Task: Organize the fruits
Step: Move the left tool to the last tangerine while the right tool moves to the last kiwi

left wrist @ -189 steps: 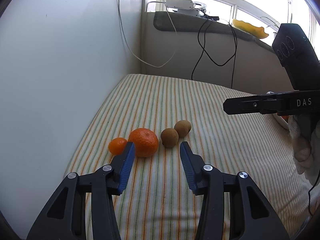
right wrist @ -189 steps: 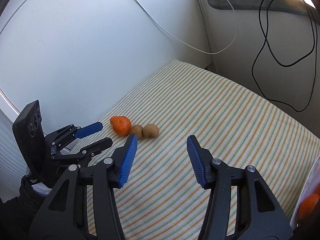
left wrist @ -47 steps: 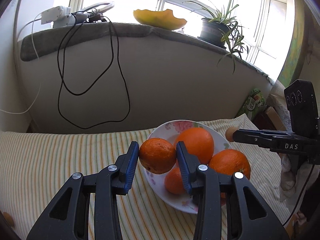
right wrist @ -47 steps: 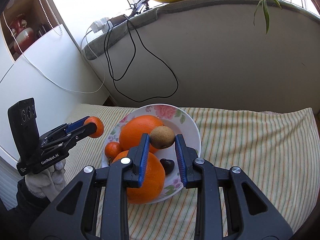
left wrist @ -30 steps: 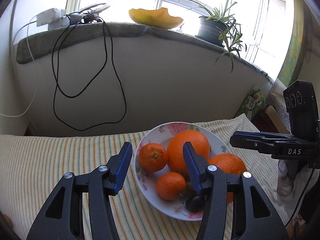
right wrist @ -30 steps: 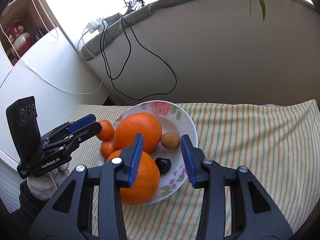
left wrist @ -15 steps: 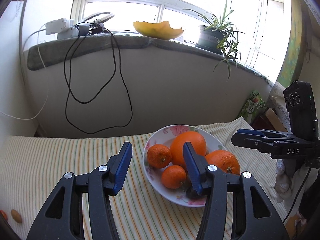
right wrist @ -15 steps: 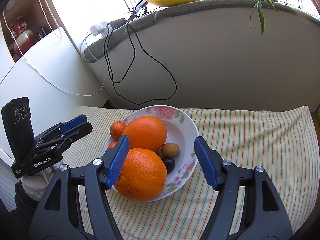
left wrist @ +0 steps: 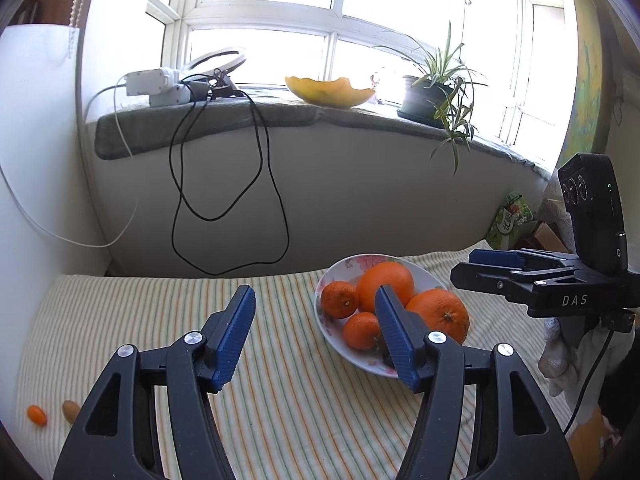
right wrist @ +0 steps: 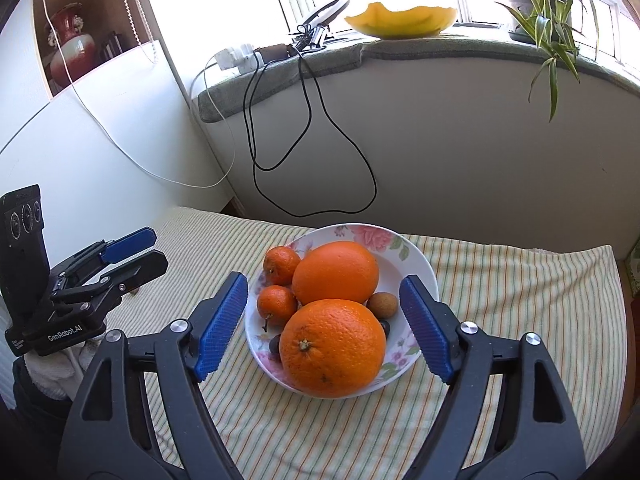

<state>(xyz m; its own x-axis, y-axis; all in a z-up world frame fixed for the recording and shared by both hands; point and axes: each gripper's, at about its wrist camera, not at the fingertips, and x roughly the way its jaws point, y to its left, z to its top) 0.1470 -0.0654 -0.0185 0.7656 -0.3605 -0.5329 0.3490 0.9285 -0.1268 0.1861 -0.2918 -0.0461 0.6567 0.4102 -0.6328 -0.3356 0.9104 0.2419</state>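
Flowered plate (right wrist: 416, 258) of oranges (right wrist: 334, 346) on striped cloth, left gripper (left wrist: 316, 334) and right gripper (right wrist: 324, 326) near plate, jaws opening, empty

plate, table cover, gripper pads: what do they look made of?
Plate: looks like glazed ceramic or porcelain, glossy white with a printed flower pattern; melamine can't be ruled out.
Table cover: woven cloth, matte, with thin stripes and soft rumpled edges.
Pads on the right gripper: blue, finely ribbed, probably rubber or soft plastic, on black hard-plastic arms.
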